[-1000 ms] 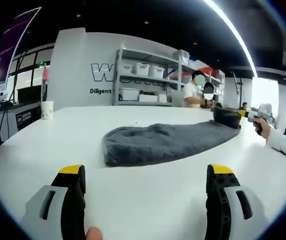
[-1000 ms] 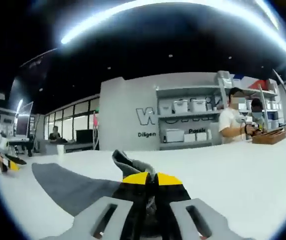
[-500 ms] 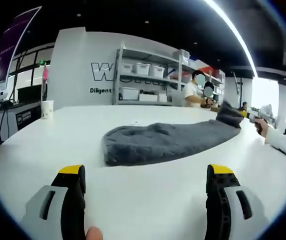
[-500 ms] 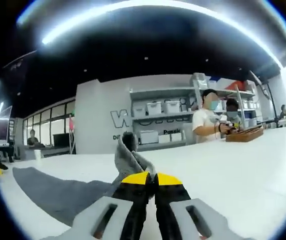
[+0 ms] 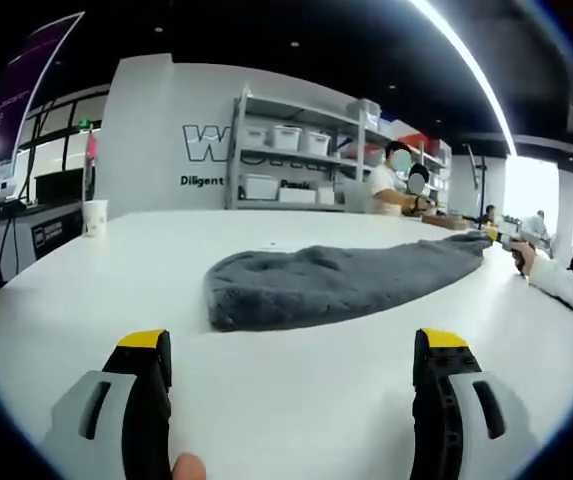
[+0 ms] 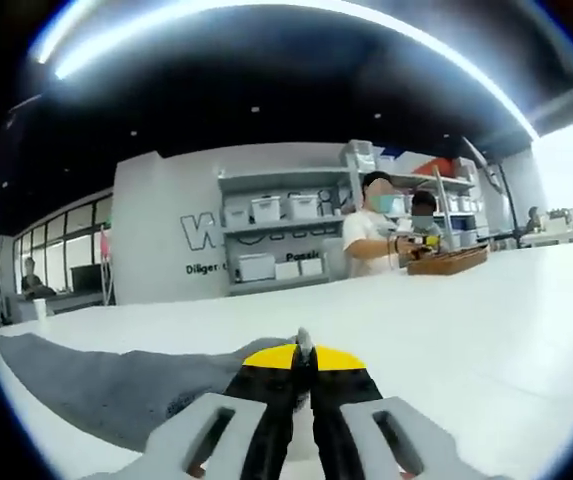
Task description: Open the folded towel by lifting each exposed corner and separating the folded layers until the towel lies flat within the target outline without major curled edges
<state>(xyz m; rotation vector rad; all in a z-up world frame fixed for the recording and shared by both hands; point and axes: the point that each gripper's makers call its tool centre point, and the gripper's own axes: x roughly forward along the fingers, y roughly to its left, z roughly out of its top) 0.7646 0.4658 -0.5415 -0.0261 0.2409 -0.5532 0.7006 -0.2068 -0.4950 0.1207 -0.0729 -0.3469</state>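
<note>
Grey towel point(image 5: 336, 283) spread on white desk point(image 5: 296, 390) ahead of parted left jaws; corner pinched between clenched right jaws.

I'm working at a big white table point(image 5: 296, 390) in an open office w/ a dark ceiling; a long light strip point(image 5: 461, 62) is glowing overhead. Straight ahead a white wall point(image 5: 156, 140) is carrying large lettering, w/ metal shelving point(image 5: 296, 150) of white bins beside it & ppl point(image 6: 366, 235) standing there. Windows point(image 5: 51, 165) are showing at far left, plus a paper cup point(image 5: 95, 218) sitting on the table edge.
</note>
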